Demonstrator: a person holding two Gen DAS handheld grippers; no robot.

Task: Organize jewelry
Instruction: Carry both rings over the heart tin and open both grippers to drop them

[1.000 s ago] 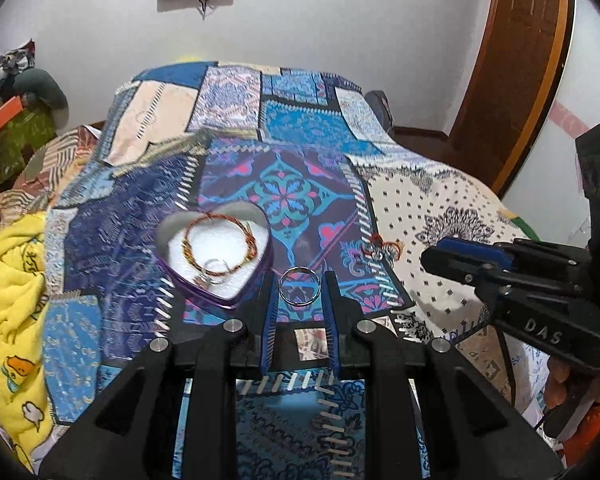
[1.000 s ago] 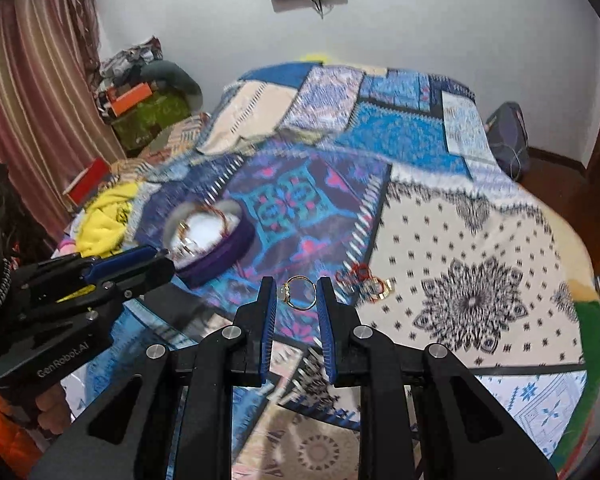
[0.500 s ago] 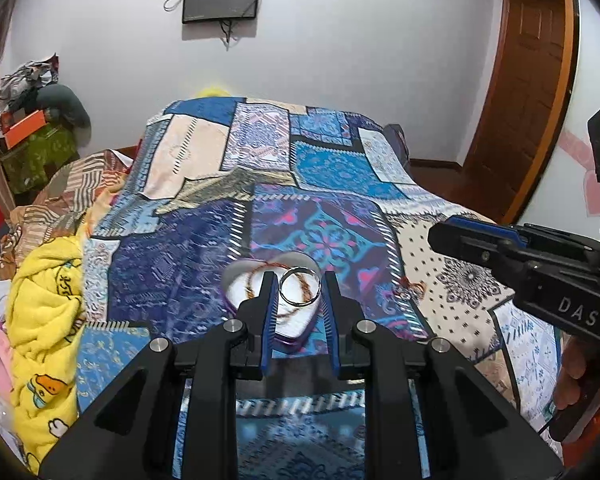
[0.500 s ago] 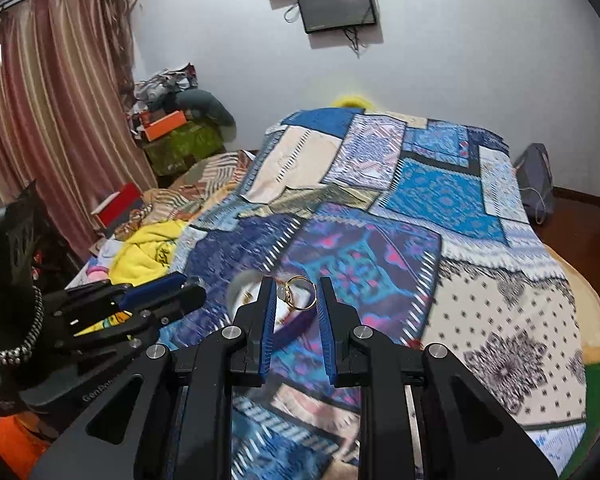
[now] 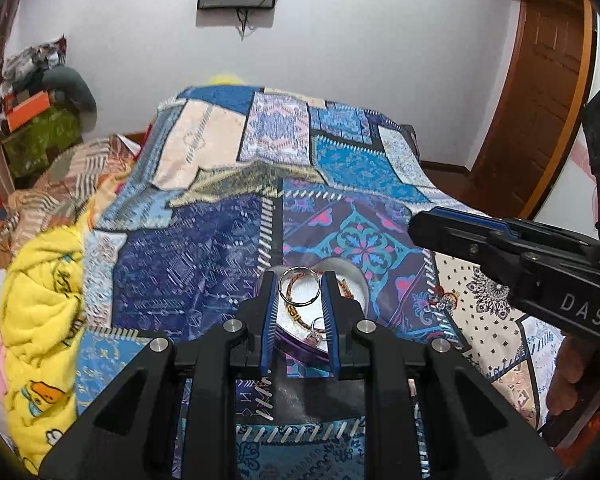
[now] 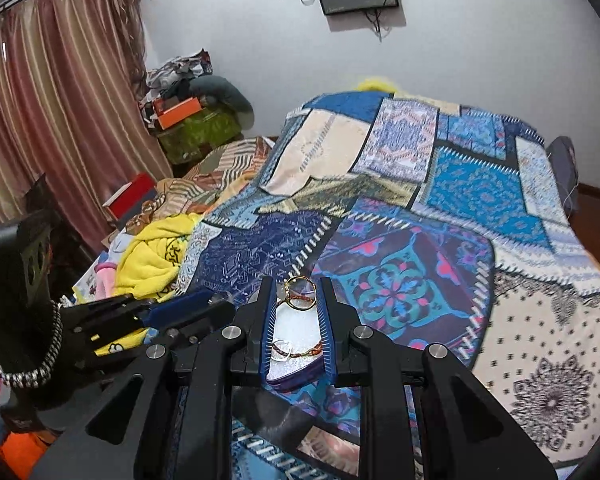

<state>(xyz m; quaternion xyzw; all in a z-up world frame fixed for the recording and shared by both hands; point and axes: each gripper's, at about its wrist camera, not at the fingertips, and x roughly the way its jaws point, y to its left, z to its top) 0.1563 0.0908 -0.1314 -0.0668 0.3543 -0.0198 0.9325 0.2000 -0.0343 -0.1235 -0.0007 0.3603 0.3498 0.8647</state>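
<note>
Left tongs (image 5: 299, 290) pinch a silver ring (image 5: 300, 291); right tongs (image 6: 295, 294) pinch a gold ring (image 6: 299, 293), both over the heart-shaped tin (image 5: 358, 280). Lower close before releasing; drop one at a time to avoid bounce-outs.

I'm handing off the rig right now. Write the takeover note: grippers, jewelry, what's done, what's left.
Left gripper: shut on a silver ring, held above the heart-shaped box.
Right gripper: shut on a gold ring, also above the box.
In the box: a braided bracelet and a stone ring.
Left: release both rings into the box, then fetch the red-and-gold pieces lying on the quilt to the box's right.
</note>
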